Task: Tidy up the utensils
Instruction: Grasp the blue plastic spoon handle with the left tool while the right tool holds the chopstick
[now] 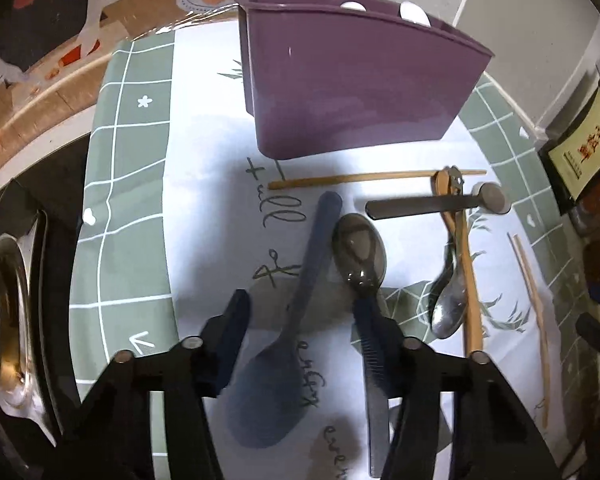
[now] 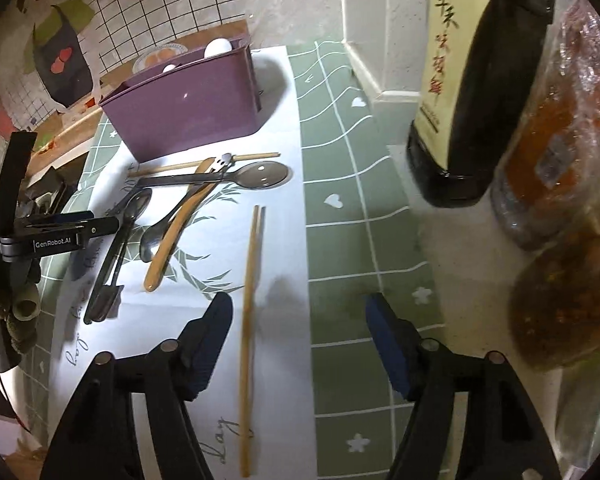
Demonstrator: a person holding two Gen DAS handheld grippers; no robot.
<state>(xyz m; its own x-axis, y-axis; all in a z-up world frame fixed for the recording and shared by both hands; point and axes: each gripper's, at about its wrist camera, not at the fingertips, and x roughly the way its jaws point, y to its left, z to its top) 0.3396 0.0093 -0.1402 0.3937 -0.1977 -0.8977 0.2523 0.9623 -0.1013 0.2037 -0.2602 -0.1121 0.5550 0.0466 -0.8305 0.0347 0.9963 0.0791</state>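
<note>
A purple utensil holder (image 1: pixel 352 88) stands at the far end of the white mat; it also shows in the right wrist view (image 2: pixel 188 108). My left gripper (image 1: pixel 300 316) is open, low over a blue rice paddle (image 1: pixel 284 340) and a grey steel spoon (image 1: pixel 360 252) that lies beside its right finger. A wooden spoon (image 1: pixel 468 272), a small steel spoon (image 1: pixel 448 308), a dark spoon (image 1: pixel 436 204) and a chopstick (image 1: pixel 372 178) lie beyond. My right gripper (image 2: pixel 300 320) is open and empty above a pair of chopsticks (image 2: pixel 250 320).
A dark sauce bottle (image 2: pixel 472 92) and bagged jars (image 2: pixel 560 160) stand at the right by the wall. A steel pot (image 1: pixel 4 312) sits off the mat's left edge. The green grid cloth (image 2: pixel 352 240) lies under the mat.
</note>
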